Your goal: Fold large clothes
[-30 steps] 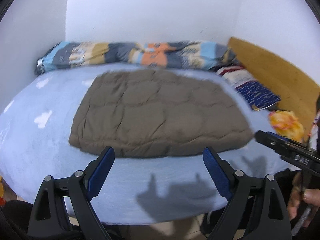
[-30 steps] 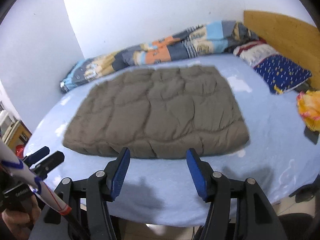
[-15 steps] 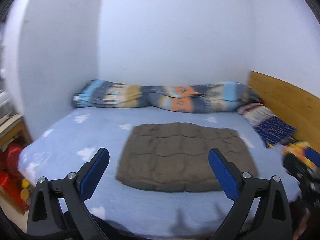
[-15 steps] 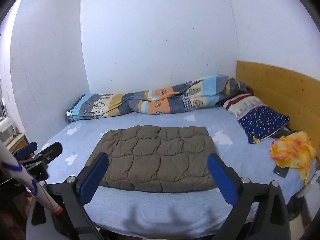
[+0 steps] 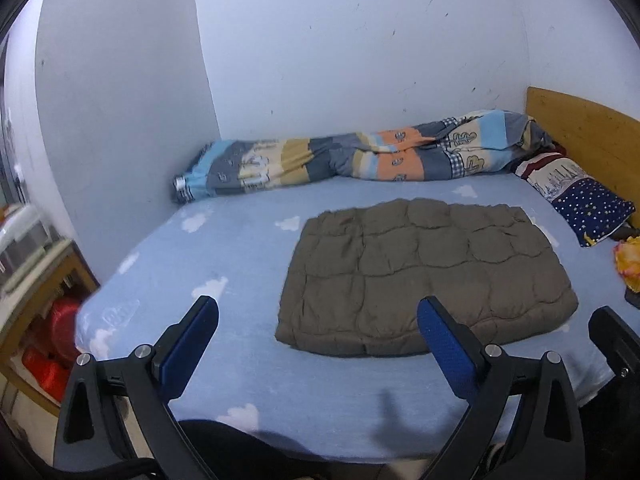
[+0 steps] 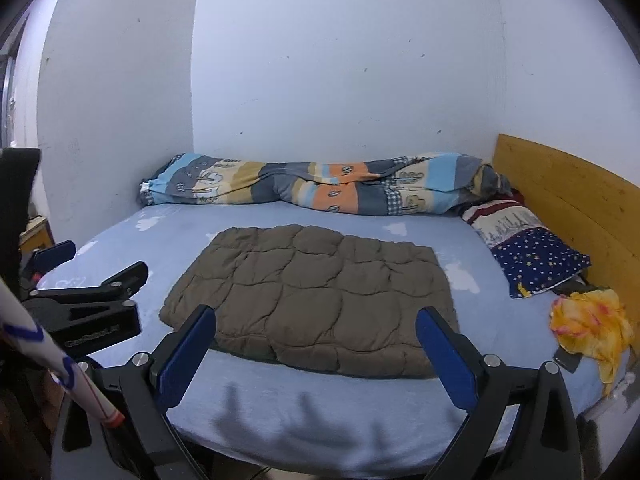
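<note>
A brown quilted garment (image 5: 424, 272) (image 6: 316, 292) lies flat on the light blue bed sheet (image 5: 224, 256) (image 6: 320, 420), folded into a neat rectangle. My left gripper (image 5: 318, 306) hovers back from the bed's near edge, jaws wide open, nothing between them. My right gripper (image 6: 316, 314) hangs the same way, open and empty, well short of the garment's near hem. The right wrist view shows the left gripper (image 6: 100, 284) off to the left side. The right gripper's tip (image 5: 612, 332) shows at the right edge of the left wrist view.
A rolled patchwork duvet (image 5: 360, 160) (image 6: 320, 188) lies along the far wall. A starry navy pillow (image 6: 536, 256), a yellow cloth (image 6: 588, 320) and a wooden headboard (image 6: 568, 200) are at the right. A wooden shelf with red things (image 5: 52, 320) stands left of the bed.
Both grippers have drawn back and up from the garment, so it looks smaller and more wall shows. Both pairs of jaws have spread wider, the right pair the most.
</note>
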Tool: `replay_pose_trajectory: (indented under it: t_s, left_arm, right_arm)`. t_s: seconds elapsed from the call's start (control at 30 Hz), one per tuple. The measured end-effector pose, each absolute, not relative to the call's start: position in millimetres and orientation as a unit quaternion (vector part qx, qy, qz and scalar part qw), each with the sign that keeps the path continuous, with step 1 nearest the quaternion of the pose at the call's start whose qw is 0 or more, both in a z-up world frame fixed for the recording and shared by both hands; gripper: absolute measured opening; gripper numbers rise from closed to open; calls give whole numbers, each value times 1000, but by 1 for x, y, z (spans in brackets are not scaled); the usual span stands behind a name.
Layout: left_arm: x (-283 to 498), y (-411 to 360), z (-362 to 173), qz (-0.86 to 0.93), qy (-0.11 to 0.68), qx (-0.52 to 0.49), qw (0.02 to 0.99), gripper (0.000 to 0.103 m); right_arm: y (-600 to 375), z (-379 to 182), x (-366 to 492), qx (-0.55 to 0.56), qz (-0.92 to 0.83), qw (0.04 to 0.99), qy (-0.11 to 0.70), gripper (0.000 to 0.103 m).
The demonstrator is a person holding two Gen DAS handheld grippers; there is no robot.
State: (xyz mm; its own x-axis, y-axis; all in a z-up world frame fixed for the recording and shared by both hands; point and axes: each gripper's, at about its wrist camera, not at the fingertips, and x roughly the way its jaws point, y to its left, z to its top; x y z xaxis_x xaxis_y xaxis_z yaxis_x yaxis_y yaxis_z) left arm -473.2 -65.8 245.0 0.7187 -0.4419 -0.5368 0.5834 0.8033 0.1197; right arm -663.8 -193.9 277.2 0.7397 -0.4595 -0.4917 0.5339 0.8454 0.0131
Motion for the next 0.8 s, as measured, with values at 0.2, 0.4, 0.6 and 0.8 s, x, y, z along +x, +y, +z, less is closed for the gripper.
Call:
replay_pose_trajectory:
  t_s: [0.2, 0.4, 0.6, 0.8]
  left_arm:
    - [-460, -69, 230, -282, 277, 136, 908, 99]
    - [-456, -72, 223, -286, 291, 140, 902, 99]
    - [-456, -73, 222, -277, 287, 143, 906, 99]
    - [-456, -73, 220, -272, 285, 147, 908, 99]
  right_arm:
    - [-199, 268, -661, 85, -262, 928, 251, 102]
    - [-199, 262, -657, 90, -256, 927, 260, 102]
    - [-200, 259, -655, 90, -250, 927, 264, 102]
    - [-200, 257, -653, 91, -245, 927, 268, 102]
